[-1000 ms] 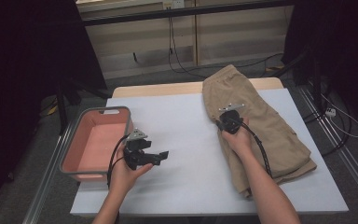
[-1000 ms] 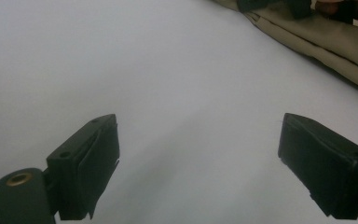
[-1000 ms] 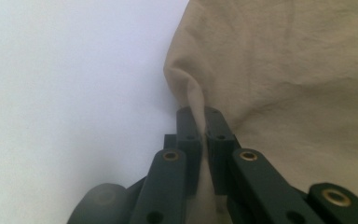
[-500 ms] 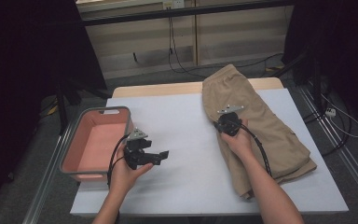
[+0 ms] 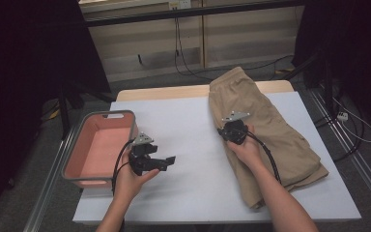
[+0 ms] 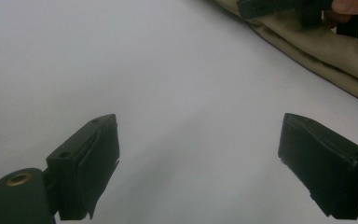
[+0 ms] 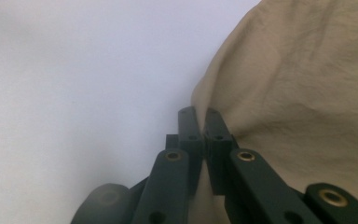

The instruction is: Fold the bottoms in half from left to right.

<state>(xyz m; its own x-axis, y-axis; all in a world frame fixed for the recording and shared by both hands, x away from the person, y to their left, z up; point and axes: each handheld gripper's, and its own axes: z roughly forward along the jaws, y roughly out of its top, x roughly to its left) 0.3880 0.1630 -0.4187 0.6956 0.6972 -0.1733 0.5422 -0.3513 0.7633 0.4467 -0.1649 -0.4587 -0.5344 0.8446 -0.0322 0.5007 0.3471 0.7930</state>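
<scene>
Folded tan shorts (image 5: 265,125) lie on the right side of the white table (image 5: 193,140). My right gripper (image 5: 224,131) sits at their left edge, shut on a pinched fold of the tan fabric (image 7: 279,88); its own view has the cloth running between the closed jaws (image 7: 199,116). My left gripper (image 5: 170,160) hovers over bare table near the pink bin, pointing right, jaws open wide with nothing between them (image 6: 198,154). The left gripper view also catches the shorts (image 6: 326,51) and the other gripper far off at top right.
A pink bin with a grey rim (image 5: 77,159) stands at the table's left edge, nothing visible inside. Cables trail from both grippers. Dark stands and floor cables surround the table; a wooden strip (image 5: 164,93) runs along its far edge.
The right hand has shifted slightly with the fabric edge in its jaws. The left hand and gripper are still.
</scene>
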